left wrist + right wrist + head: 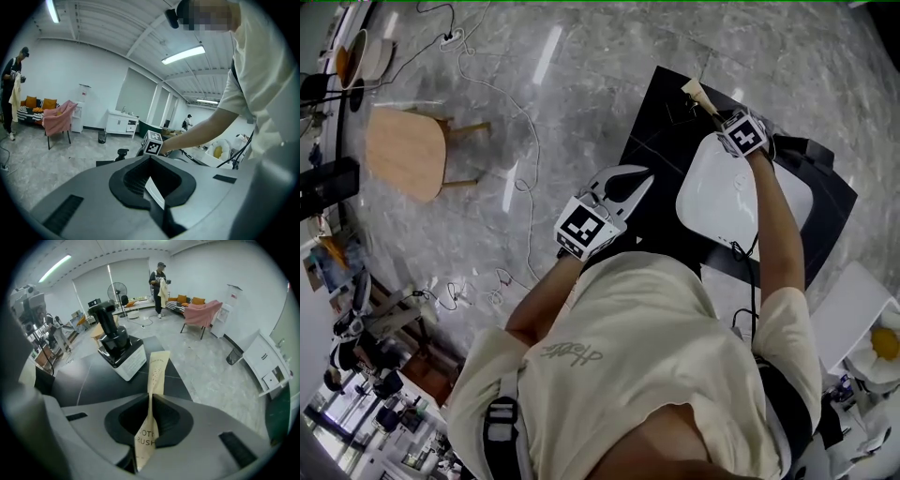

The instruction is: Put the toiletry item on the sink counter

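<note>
Closest to us in the head view is the person's cream T-shirt (628, 347), and beyond it lies the black sink counter (661, 131) with its white basin (722, 187). We see the left gripper (639, 176) at the counter's left edge. The right gripper (715, 111) reaches across to the counter's far side, with a tan toothbrush packet (694, 91) sticking out of it. In the left gripper view, we find the jaws pressed together with nothing pinched between them, and the right gripper's marker cube (153, 143) sits just beyond their tip. In the right gripper view, the jaws pinch the packet edge-on over the counter. We read "OOTH" and "RUSH" on its near end. A black pump dispenser (117, 348) in a white base stands on the counter near the packet's far end.
</note>
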The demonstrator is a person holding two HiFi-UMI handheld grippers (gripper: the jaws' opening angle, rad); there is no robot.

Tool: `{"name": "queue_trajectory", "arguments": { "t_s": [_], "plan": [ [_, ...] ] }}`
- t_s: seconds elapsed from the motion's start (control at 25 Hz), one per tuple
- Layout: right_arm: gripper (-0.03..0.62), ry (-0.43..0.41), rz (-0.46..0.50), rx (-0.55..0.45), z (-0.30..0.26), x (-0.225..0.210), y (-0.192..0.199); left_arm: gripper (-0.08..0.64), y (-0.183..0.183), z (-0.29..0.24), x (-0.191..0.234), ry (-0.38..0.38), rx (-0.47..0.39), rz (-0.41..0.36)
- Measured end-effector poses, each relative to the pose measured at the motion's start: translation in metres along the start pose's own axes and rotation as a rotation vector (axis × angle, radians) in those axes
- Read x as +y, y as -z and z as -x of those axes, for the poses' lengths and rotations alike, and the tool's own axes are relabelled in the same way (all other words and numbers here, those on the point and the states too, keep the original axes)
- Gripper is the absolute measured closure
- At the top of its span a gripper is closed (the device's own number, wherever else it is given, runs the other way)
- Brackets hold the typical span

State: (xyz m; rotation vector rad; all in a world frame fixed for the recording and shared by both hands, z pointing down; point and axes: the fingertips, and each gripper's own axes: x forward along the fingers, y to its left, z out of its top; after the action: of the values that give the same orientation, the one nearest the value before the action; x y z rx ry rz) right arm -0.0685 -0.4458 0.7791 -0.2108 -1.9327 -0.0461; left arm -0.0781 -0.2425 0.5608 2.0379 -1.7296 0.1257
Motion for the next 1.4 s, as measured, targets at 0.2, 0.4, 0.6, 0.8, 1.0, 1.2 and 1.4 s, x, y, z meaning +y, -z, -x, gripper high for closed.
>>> {"name": "queue_trajectory", "arguments": {
  "t_s": [0.2,0.4,0.6,0.8,1.0,1.2,1.4],
  "plan": [
    [0.568,0.008,-0.025,-0.003,-0.004,-0.005,0.001,0.557,0.006,-0.006,0.001,0.031,0.002,0.031],
    [0.565,0.000,-0.019,0.022,-0.006,-0.006,0.002,0.557,0.004,-0.011,0.003,0.047,0.003,0.035],
    [0.561,0.019,-0.003,0.031,-0.007,-0.008,0.001,0.557,0.005,-0.010,0.013,0.042,0.005,0.037],
    [0.560,0.039,-0.015,-0.003,0.006,-0.010,-0.004,0.557,0.003,-0.006,0.016,0.046,0.006,0.039],
    [0.522,0.045,-0.033,-0.050,0.027,-0.007,-0.009,0.557,-0.001,-0.006,0.008,0.072,0.002,0.027],
    [0.522,0.065,-0.056,-0.116,0.057,0.004,-0.008,0.557,-0.006,-0.003,-0.003,0.094,-0.005,0.004],
    [0.549,0.093,-0.125,-0.273,0.101,0.021,-0.009,0.557,-0.017,-0.002,-0.012,0.106,-0.016,-0.033]
  ]
}}
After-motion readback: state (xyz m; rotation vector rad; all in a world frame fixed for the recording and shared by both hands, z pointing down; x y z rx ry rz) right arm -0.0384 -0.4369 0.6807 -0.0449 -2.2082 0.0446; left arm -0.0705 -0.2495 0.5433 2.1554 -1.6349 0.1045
